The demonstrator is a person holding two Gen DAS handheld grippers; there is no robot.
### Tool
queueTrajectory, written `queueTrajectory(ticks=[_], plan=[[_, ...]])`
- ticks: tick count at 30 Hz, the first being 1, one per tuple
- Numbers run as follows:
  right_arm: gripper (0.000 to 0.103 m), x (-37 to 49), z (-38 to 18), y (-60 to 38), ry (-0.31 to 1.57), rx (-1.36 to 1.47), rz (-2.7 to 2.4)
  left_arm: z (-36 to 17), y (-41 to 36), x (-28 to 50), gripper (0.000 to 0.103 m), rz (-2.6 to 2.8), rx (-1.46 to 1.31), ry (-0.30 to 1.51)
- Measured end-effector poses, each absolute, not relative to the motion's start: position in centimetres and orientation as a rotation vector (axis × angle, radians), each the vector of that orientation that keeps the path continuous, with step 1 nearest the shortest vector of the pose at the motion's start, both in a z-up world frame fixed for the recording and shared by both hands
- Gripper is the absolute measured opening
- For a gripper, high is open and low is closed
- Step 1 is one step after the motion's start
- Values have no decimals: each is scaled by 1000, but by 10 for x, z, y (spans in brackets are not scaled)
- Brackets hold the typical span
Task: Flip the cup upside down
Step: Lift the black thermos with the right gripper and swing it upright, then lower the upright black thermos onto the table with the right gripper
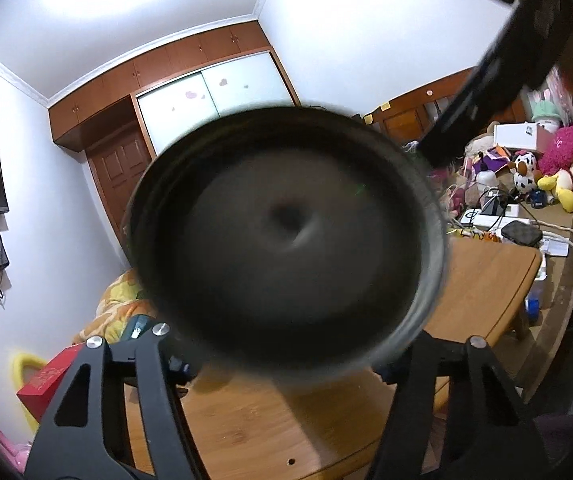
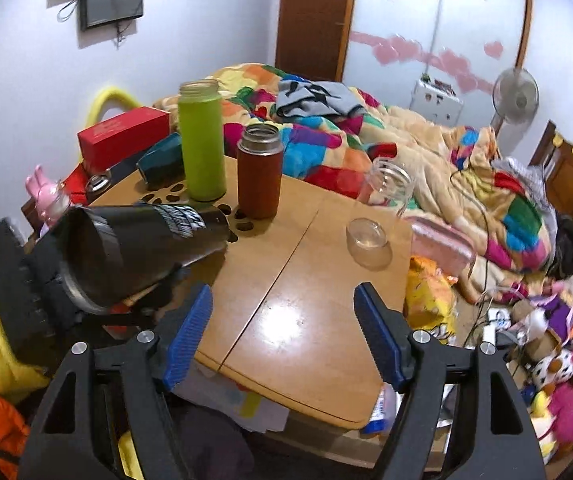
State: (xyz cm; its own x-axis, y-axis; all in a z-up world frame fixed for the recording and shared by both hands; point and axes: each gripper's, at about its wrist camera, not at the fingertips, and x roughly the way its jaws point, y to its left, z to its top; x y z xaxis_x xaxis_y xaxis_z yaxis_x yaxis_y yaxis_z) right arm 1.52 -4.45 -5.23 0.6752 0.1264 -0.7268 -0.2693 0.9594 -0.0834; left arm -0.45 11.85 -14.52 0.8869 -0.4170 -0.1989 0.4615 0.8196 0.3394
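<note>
While I look through the left wrist view, I log the following. Item one: black cup (image 1: 286, 236), mouth turned straight at the lens, blurred, filling the middle of the picture; its dark inside and grey rim are all I can read. Item two: left tongs (image 1: 286, 364), closed on that cup, the black arms showing at either side under the rim. Item three: wooden desk (image 1: 482, 280) below and behind the cup. Item four: plush toys (image 1: 558, 176) heaped at the far right.

Right wrist view. Item one: the same black cup (image 2: 134, 252), lying roughly on its side in the air at the left edge of the desk (image 2: 298, 320), mouth toward the lower left, base pointing at the bottles; white lettering on its wall. Item two: right tongs (image 2: 282, 336), spread wide, blue pads (image 2: 190, 332) holding nothing, hovering over the near desk. Item three: green bottle (image 2: 201, 140), upright, lidless. Item four: brown flask (image 2: 258, 172), upright, just beside it. Item five: clear glass jar (image 2: 386, 186) and clear glass cup (image 2: 368, 242) near the right edge. Item six: red box (image 2: 122, 140) beyond the desk.
</note>
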Motion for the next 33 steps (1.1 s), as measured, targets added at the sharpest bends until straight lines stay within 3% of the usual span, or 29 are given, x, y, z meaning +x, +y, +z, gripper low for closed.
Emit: queueTrajectory(ticks=[8, 23, 33], plan=[[70, 27, -59, -37, 774, -163, 208, -125, 130, 0, 64, -504, 342, 216], [70, 30, -65, -29, 684, -98, 193, -72, 159, 94, 64, -653, 109, 637], [70, 31, -65, -37, 650, -47, 186, -53, 141, 115, 64, -660, 149, 719]])
